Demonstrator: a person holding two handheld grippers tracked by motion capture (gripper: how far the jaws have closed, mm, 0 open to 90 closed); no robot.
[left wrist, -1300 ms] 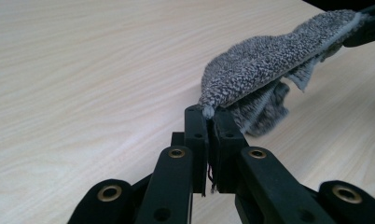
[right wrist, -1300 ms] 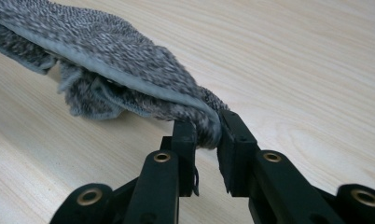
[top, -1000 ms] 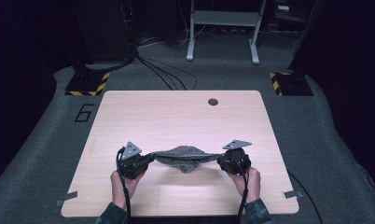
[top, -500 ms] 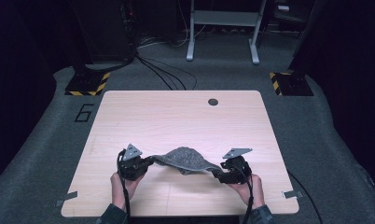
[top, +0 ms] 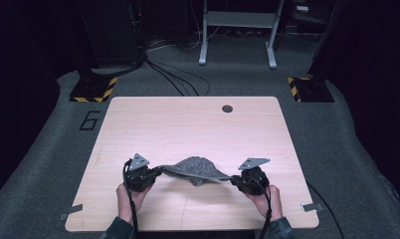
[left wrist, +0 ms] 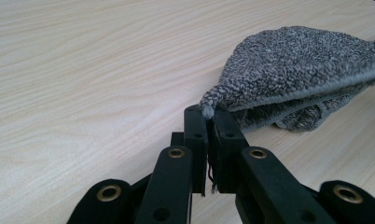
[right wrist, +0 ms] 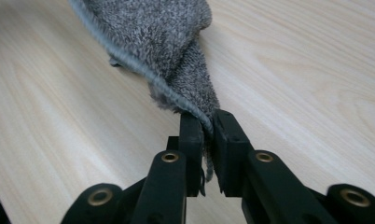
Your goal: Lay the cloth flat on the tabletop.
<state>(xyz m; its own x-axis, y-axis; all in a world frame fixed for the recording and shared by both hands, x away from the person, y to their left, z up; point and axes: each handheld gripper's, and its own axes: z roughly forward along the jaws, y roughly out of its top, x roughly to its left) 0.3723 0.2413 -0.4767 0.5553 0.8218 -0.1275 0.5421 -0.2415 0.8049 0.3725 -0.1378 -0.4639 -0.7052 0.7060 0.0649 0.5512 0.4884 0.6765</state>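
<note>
Since a moment ago the grey towel (top: 195,169) has sagged lower between my claws, and my right claw (right wrist: 208,122) has just been closing, its jaws now clamped on the towel's hemmed corner. My left claw (left wrist: 209,114) pinches the opposite corner. Its middle humps just beyond both claws, touching the wooden table (top: 188,124); bare tabletop stretches ahead to the far edge.

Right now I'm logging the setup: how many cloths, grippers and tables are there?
Grey cloth: 1
Grippers: 2, left gripper and right gripper, each clamped on a cloth corner
Wooden table: 1
Total: 4
</note>
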